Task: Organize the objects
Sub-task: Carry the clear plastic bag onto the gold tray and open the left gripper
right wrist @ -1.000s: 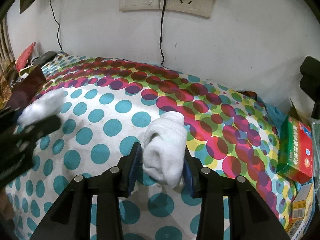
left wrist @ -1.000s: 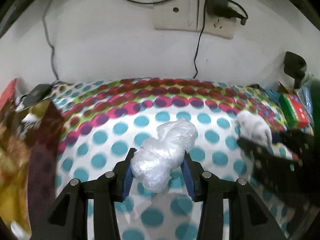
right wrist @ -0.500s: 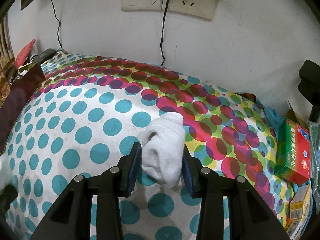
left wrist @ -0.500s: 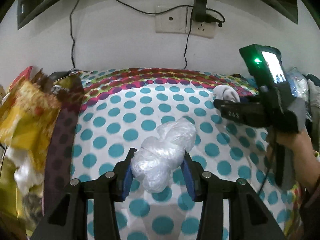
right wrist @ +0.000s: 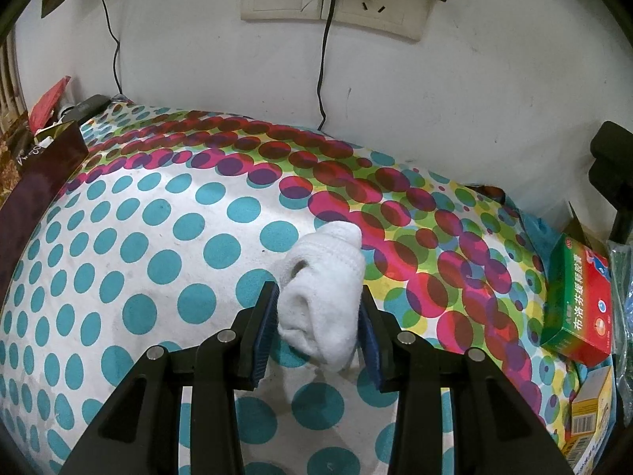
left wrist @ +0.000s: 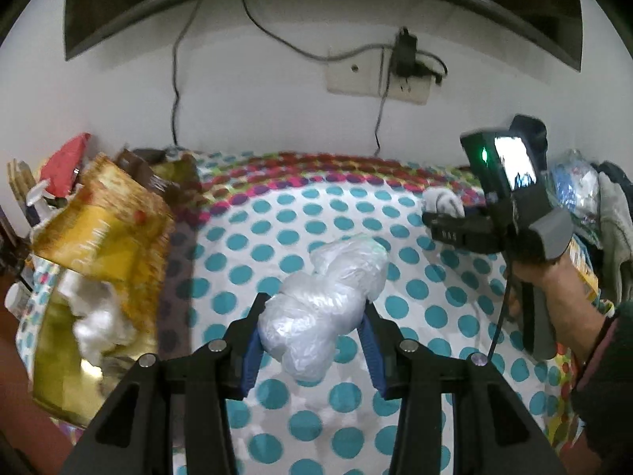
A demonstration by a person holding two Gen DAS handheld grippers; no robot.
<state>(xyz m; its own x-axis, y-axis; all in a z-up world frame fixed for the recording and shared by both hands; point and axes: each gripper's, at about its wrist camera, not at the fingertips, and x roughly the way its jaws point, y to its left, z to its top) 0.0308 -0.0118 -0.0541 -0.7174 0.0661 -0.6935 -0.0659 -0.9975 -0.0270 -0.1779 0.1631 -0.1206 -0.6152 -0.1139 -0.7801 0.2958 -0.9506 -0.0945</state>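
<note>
Below, the polka-dot bench [right wrist: 130, 237] fills both frames. At lower centre of the left view, the left tool [left wrist: 312, 336] clamps a crumpled plastic bag [left wrist: 324, 304]. At lower centre of the right view, the right tool [right wrist: 318, 316] pinches a white sock [right wrist: 322, 297].

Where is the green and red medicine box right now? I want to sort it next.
In the right wrist view, the green and red medicine box sits at the far right edge of the dotted tablecloth, just above a yellow carton.
</note>
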